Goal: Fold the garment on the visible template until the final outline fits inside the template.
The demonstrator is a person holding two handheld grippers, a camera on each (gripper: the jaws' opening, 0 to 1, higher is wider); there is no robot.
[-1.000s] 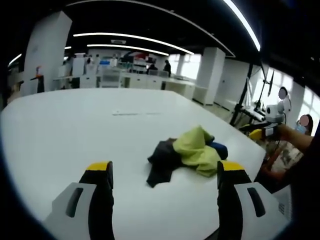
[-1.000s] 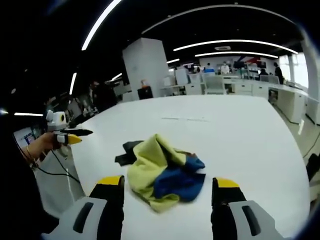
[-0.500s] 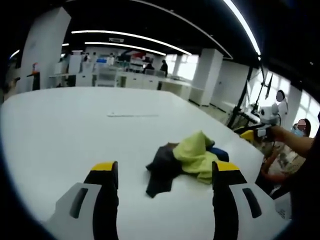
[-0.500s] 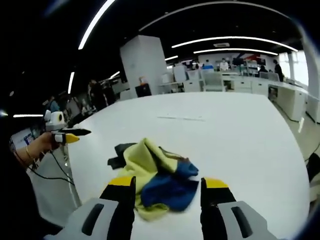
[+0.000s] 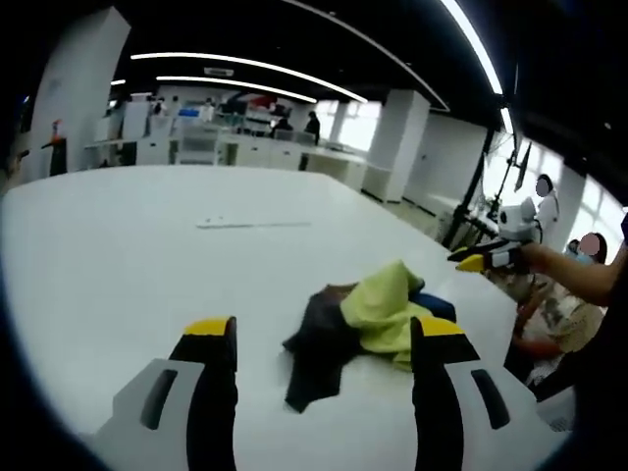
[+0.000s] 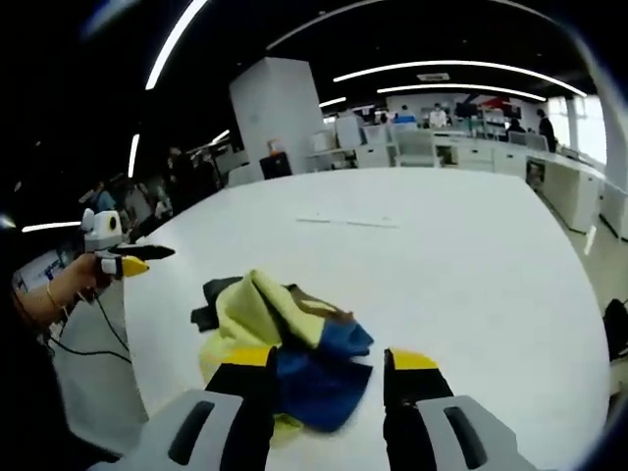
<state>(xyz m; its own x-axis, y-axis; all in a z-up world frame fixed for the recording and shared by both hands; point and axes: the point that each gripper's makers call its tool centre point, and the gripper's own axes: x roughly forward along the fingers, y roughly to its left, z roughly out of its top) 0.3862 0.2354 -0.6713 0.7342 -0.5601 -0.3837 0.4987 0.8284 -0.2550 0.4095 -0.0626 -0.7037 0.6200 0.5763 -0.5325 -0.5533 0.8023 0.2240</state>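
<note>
left gripper view: your left gripper [image 5: 319,339] hangs with jaws spread wide and empty, just short of the garment [image 5: 368,319], a crumpled yellow, blue and dark heap on the white table [image 5: 128,245]. right gripper view: your right gripper [image 6: 324,363] is likewise agape, holding nothing, its tips flanking the heap. no fold is made; spreading and all folding remain, you may judge.

Long ceiling light strips [image 5: 245,67] are glowing overhead, bowing with fisheye distortion in both views. The white counter [image 5: 118,245] is reflecting brightly, washing out detail. Windows at upper right of the left gripper view are glaring; background is looking soft.
</note>
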